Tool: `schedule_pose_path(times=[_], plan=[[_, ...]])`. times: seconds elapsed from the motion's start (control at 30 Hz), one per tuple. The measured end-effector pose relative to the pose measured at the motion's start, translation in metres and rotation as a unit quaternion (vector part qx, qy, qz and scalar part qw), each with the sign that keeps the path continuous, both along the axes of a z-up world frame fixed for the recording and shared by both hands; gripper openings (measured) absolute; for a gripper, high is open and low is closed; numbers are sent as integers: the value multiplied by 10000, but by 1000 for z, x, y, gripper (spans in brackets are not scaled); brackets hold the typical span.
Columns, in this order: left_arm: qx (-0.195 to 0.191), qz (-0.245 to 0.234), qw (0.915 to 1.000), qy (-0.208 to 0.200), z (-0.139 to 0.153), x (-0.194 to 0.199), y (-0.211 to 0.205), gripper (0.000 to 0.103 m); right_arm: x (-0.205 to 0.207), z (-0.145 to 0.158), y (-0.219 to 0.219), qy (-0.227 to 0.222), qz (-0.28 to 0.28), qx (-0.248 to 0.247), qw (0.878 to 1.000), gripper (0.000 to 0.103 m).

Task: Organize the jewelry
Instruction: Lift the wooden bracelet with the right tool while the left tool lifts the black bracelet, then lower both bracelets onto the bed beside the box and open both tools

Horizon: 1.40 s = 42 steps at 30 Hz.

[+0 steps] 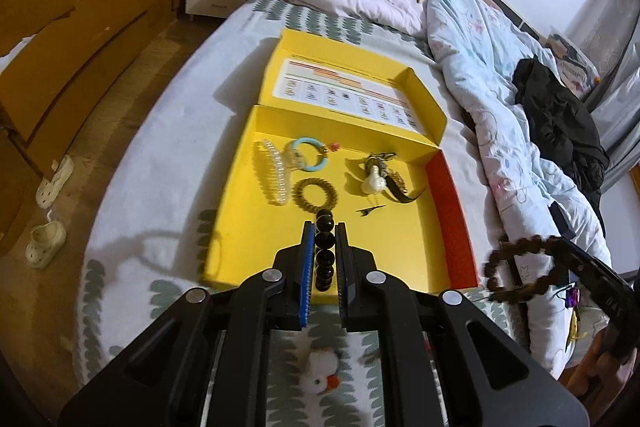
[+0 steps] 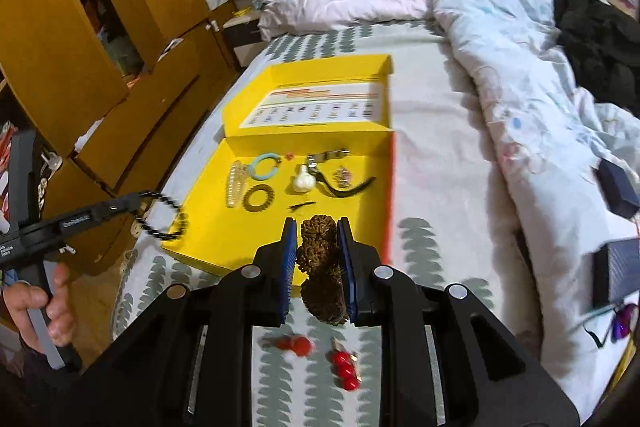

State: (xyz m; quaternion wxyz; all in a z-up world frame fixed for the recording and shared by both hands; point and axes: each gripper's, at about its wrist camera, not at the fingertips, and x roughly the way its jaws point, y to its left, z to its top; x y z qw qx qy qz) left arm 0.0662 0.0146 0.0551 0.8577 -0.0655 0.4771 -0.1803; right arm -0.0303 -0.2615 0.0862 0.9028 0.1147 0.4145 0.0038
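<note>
An open yellow box (image 1: pixel 248 239) (image 2: pixel 208 227) lies on the bed. It holds a clear claw clip (image 1: pixel 272 175), a light blue ring (image 1: pixel 308 155), a brown spiral hair tie (image 1: pixel 314 193), a white pendant (image 1: pixel 374 181) and a black hairpin (image 1: pixel 370 211). My left gripper (image 1: pixel 324 227) (image 2: pixel 134 205) is shut on a black bead bracelet (image 1: pixel 324 251) (image 2: pixel 166 217), above the box's near edge. My right gripper (image 2: pixel 318 227) is shut on a brown rough-bead bracelet (image 2: pixel 318 251) (image 1: pixel 520 267), raised by the box's near right corner.
Red bead trinkets (image 2: pixel 344 367) and a red-and-white charm (image 2: pixel 296 345) lie on the leaf-print sheet below my right gripper. A white duck toy (image 1: pixel 320 373) lies below the left one. Crumpled quilts (image 1: pixel 480 67) and a black garment (image 1: pixel 560 123) fill the right. Wardrobe (image 2: pixel 60 67) stands left.
</note>
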Motion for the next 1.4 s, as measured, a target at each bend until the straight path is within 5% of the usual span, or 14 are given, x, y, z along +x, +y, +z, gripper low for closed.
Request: schedule_pose_path(times=[0.23, 0.63, 1.0, 1.4], plan=[[177, 209, 9996, 73, -12, -17, 29, 10, -40, -7, -38, 138, -397, -8, 9991, 21], [563, 330, 9968, 469, -59, -42, 69, 10, -73, -61, -92, 735, -1051, 71, 9917, 21], [985, 116, 9911, 884, -98, -41, 66, 10, -33, -121, -53, 1490, -799, -364, 9849, 21], [1519, 330, 9786, 1351, -141, -28, 81, 10, -27, -133, -46, 1545, -721, -231, 9851, 27]])
